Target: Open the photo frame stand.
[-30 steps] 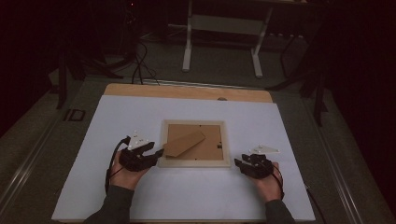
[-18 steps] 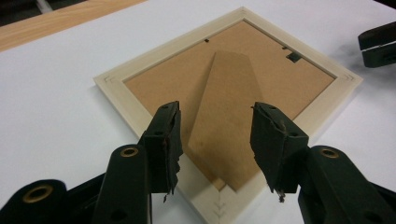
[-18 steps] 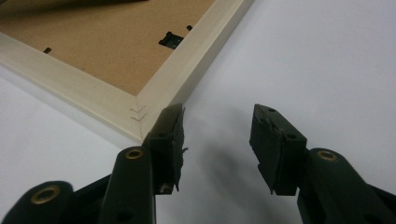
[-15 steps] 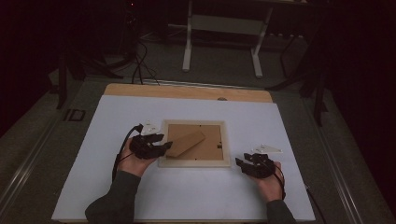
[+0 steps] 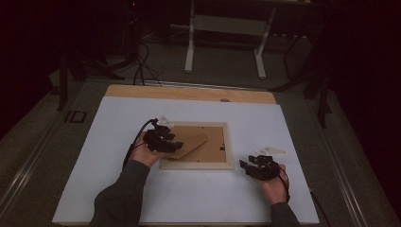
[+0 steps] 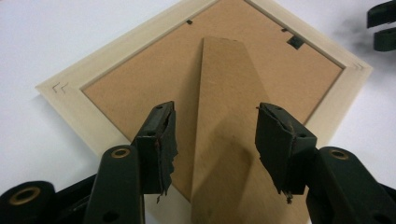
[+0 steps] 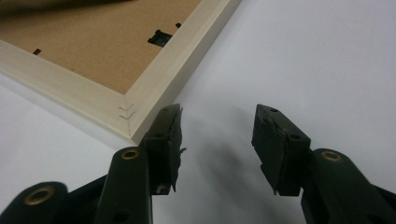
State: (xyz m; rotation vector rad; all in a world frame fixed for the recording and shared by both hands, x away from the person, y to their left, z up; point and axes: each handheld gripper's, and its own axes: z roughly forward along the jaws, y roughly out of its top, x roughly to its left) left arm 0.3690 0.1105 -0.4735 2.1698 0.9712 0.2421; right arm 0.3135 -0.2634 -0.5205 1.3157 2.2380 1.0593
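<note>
Left gripper jaws have just been opening, straddling brown cardboard stand flap of pale wooden picture frame, not gripping; right gripper wide, empty, beside frame corner.

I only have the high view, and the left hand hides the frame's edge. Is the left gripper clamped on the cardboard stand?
Observer: No. The left gripper is open. Its jaws have just been opening, and the stand lies between them, unclamped.
Operator: And the right gripper?
Observer: The right gripper is open too and has also just been opening. There is only bare table between its jaws.
Operator: How near is it to the frame?
Observer: One jaw sits right beside a corner of the frame. I cannot tell whether it touches.
</note>
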